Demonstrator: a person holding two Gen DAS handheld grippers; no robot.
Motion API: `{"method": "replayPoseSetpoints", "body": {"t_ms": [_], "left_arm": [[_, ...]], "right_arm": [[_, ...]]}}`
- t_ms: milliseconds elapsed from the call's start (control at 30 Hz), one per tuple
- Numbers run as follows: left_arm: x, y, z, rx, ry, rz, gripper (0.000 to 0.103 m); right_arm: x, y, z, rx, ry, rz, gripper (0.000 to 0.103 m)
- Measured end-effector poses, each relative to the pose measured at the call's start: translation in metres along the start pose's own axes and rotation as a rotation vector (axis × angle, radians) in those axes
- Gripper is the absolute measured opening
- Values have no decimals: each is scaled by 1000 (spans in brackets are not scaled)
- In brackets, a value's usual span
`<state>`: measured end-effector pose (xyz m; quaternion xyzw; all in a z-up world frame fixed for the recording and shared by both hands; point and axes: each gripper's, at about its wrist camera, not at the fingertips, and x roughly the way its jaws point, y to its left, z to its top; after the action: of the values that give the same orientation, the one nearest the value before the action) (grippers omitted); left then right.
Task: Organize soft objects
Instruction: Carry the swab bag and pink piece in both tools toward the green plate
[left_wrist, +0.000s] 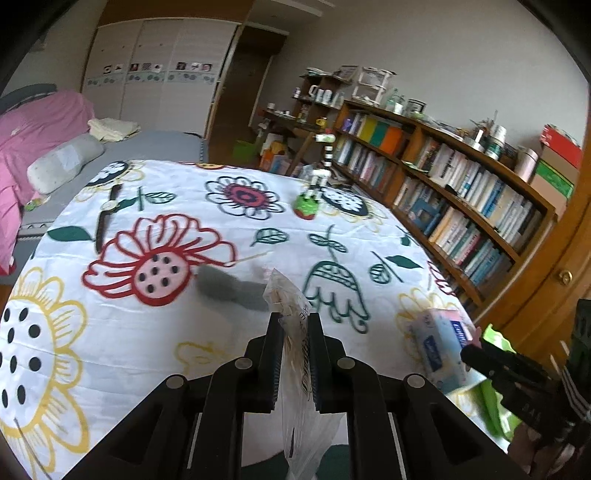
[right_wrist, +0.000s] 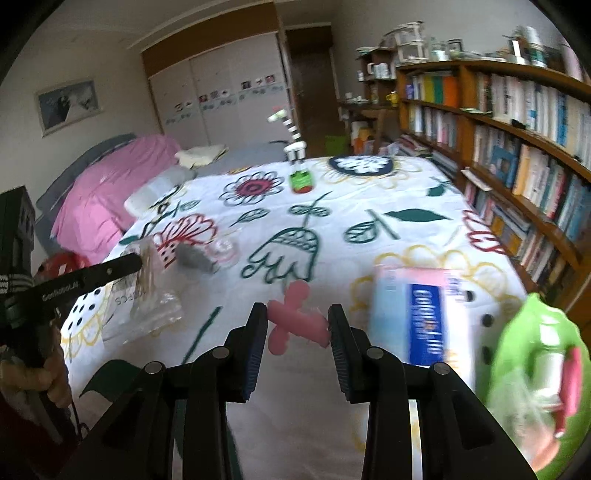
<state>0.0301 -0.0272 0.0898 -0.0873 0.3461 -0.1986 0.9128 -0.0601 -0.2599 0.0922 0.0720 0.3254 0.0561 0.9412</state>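
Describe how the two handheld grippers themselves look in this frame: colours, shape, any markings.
Both are black plastic. The left gripper and right gripper have two flat parallel fingers with blue ribbed pads and round silver pivot pins on the linkage arms. From the right wrist view, the left gripper's finger bears white lettering, and its body looks dark green with white stripes.

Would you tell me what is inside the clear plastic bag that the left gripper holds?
Thin pale wooden sticks show through the clear plastic bag pinched in the left gripper. Their count and the bag's lower contents cannot be made out.
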Motion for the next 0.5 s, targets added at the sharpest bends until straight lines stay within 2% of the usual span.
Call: {"method": "replayPoseSetpoints", "body": {"t_ms": [500], "left_arm": [[10,-68,1,105,18,-84,14]], "right_arm": [[-54,-104,-26,169,-28,-157,35]]}}
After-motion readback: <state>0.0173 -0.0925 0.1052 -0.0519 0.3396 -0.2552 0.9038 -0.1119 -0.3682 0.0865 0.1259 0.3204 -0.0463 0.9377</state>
